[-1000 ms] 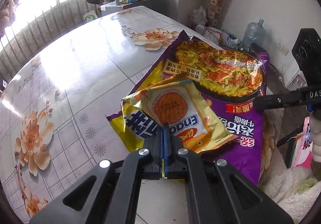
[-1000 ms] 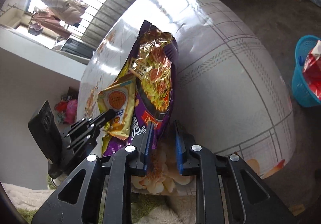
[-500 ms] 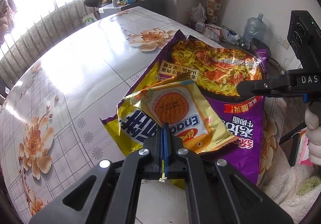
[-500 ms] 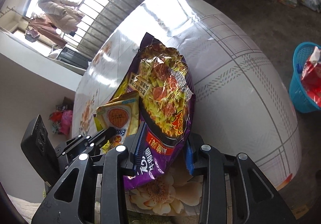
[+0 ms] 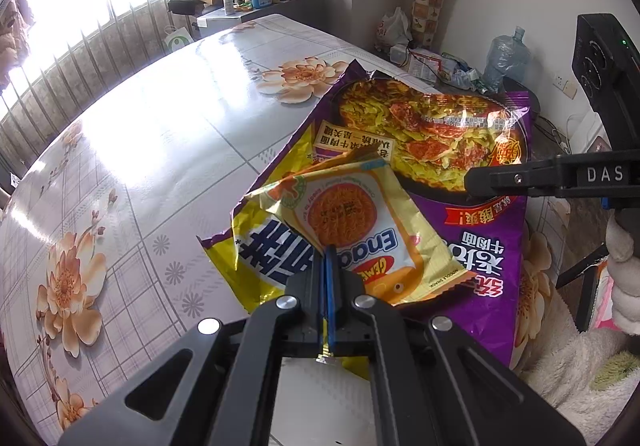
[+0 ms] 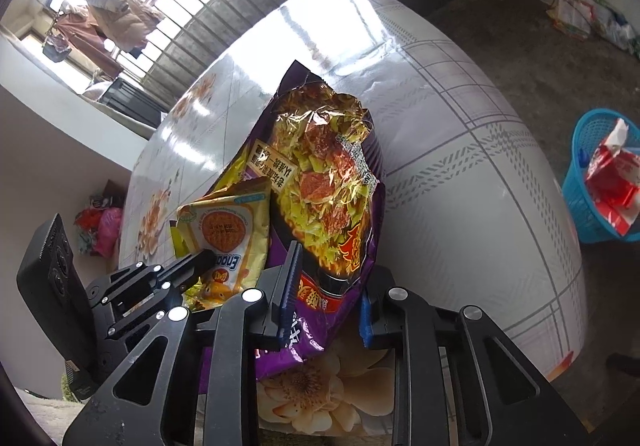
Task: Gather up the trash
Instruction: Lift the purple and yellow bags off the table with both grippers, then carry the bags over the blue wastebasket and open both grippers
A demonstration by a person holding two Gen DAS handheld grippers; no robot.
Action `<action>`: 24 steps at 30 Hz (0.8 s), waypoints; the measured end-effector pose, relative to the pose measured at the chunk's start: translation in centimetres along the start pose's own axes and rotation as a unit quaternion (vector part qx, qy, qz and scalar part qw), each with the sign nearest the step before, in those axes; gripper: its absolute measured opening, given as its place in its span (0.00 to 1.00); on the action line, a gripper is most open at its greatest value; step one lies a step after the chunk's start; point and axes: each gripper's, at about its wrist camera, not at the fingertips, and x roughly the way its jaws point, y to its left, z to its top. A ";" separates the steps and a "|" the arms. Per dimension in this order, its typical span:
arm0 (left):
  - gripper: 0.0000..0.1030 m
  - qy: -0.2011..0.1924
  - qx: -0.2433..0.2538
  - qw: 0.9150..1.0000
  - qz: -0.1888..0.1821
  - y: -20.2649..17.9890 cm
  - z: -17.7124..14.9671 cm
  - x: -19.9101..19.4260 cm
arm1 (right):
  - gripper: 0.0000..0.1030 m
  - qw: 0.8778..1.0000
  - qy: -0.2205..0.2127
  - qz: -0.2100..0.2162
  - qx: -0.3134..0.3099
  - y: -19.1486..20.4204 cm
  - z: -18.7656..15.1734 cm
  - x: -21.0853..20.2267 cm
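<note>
My left gripper (image 5: 330,258) is shut on the near edge of a small yellow Enaak noodle-snack wrapper (image 5: 360,222), which lies on top of a big purple noodle bag (image 5: 448,134) on the flowered table. My right gripper (image 6: 326,286) is open, its two fingers on either side of the purple bag's (image 6: 324,174) near end at the table edge. The yellow wrapper (image 6: 226,230) and the left gripper (image 6: 200,260) show to its left. The right gripper's finger (image 5: 520,178) lies across the purple bag in the left wrist view.
A blue trash basket (image 6: 592,182) with a red wrapper in it stands on the floor right of the table (image 6: 460,174). Clutter lies along the far wall (image 5: 432,62). A side table with bottles (image 5: 260,2) stands beyond the table's far end.
My right gripper has opened wider and moved forward, so the purple bag's end now sits between its fingers. My left gripper stays shut on the yellow wrapper.
</note>
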 end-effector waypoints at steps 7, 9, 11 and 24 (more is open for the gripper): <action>0.00 -0.013 -0.008 1.000 -0.008 0.4 0.3 -0.9 | 0.01 0.999 -0.013 -0.035 -0.016 0.1 -0.2 -0.5; 0.00 -0.024 -0.015 0.999 -0.016 1.1 0.6 -1.8 | 0.00 0.998 -0.027 -0.045 -0.029 0.3 -0.2 -1.2; 0.00 -0.033 -0.023 0.999 -0.031 1.5 1.5 -2.3 | 0.00 0.998 -0.043 -0.047 -0.028 0.0 -0.1 -2.0; 0.00 -0.038 0.068 0.984 -0.158 -7.6 12.2 0.2 | 0.00 0.972 -0.189 -0.067 0.122 -12.2 -0.7 -10.8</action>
